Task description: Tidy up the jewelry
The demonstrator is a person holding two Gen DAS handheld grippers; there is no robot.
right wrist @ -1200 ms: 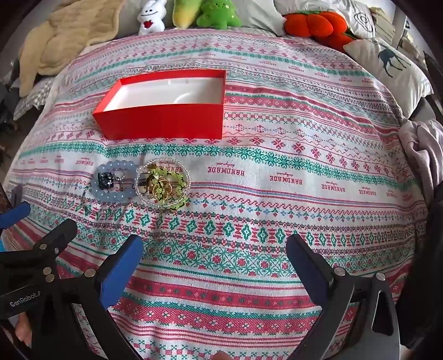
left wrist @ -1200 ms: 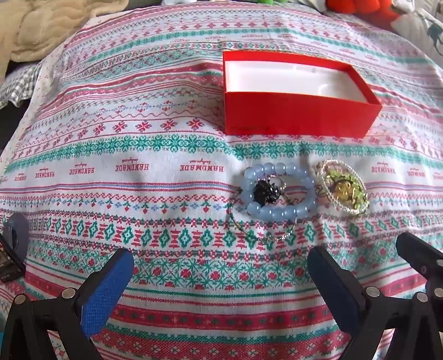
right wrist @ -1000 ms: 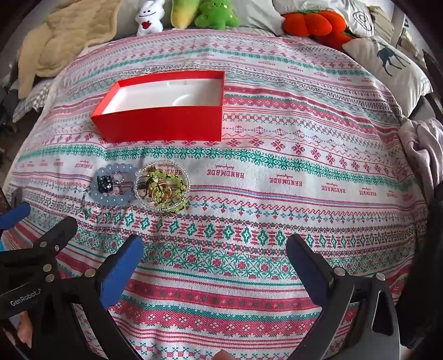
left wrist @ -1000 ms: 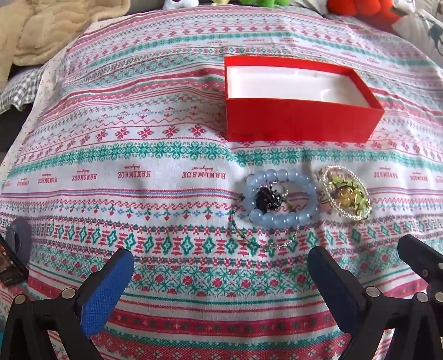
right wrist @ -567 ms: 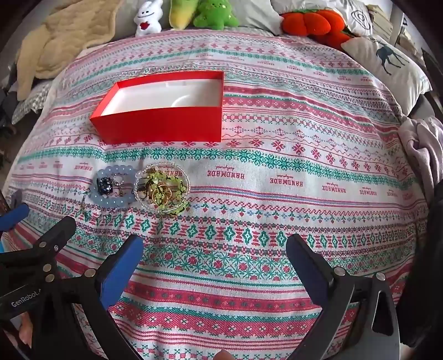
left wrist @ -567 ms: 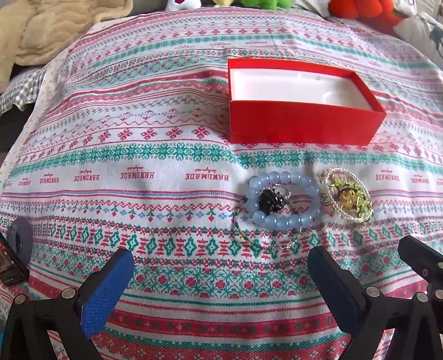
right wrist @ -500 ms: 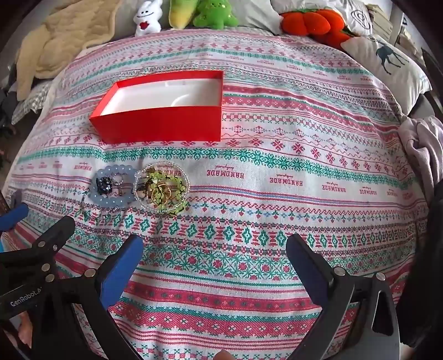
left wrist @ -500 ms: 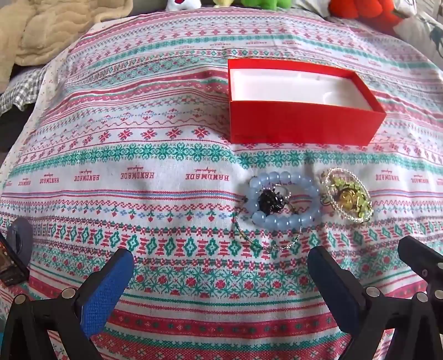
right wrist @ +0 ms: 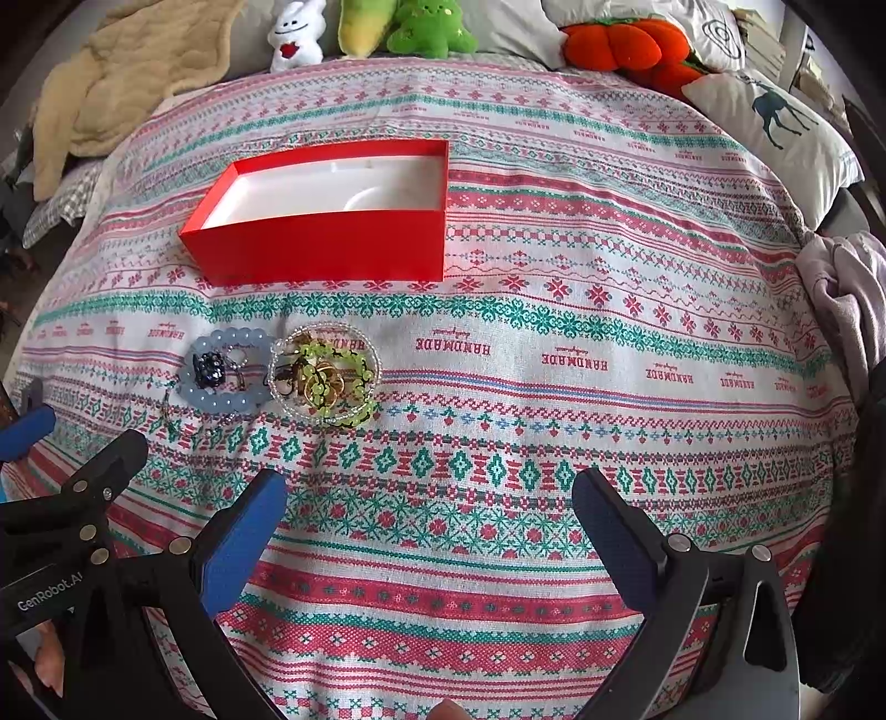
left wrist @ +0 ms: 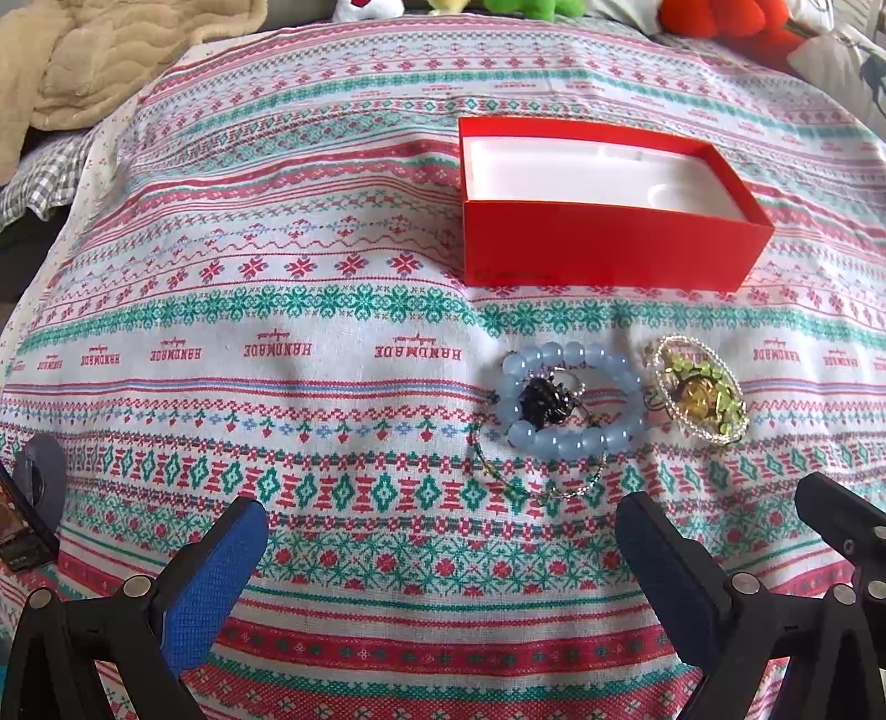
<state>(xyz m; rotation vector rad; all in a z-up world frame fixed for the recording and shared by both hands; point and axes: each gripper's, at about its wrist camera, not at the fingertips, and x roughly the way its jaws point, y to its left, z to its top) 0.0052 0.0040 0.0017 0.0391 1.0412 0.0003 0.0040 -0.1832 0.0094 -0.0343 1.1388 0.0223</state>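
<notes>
From your left wrist camera, your left gripper (left wrist: 440, 548) hangs spread wide and empty over the patterned bedspread (left wrist: 277, 310). Just beyond its right finger lies the pale blue bead bracelet (left wrist: 570, 399) with a black charm (left wrist: 542, 400) inside its ring, the clear-beaded bracelet (left wrist: 698, 396) beside it. The red box (left wrist: 609, 252) sits behind them, toward the far edge.

From your right wrist camera, your right gripper (right wrist: 429, 534) is likewise released, holding nothing. Both bracelets lie beyond its left finger; plush toys (right wrist: 432, 27) line the bed's far edge.
</notes>
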